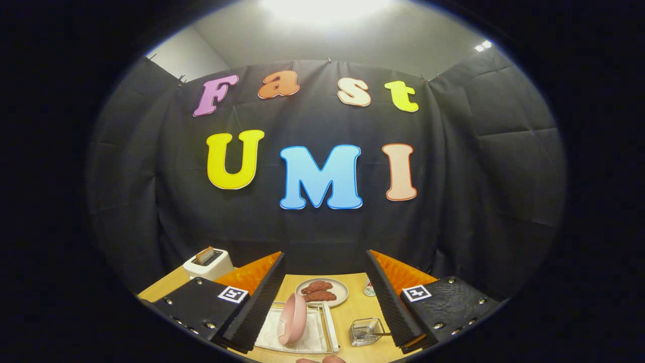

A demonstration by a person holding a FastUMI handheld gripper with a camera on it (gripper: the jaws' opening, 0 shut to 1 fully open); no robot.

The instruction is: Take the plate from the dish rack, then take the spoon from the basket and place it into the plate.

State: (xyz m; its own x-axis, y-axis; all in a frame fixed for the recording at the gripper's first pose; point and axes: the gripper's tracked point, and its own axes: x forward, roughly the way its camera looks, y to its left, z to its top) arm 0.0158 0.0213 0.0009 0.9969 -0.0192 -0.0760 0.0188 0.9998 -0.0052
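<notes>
Wooden table (352, 315): one pink plate, one spoon, one toaster, one grey dish.
Round plate (294, 318) upright on edge in white wire dish rack (322, 335); spoon (364, 333) in small clear basket (366, 330) beside it; toaster (207, 262) beyond; grey dish (322, 292) holding reddish pieces. Gripper (322, 297) raised, fingers wide apart, holding nothing.

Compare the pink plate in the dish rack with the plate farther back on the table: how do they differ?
The pink plate stands on edge in the dish rack; the grey plate lies flat on the table, beyond the rack. The pink plate is empty; the grey plate holds reddish-brown food. Both are round and lie ahead of the open gripper, which holds nothing.
</notes>
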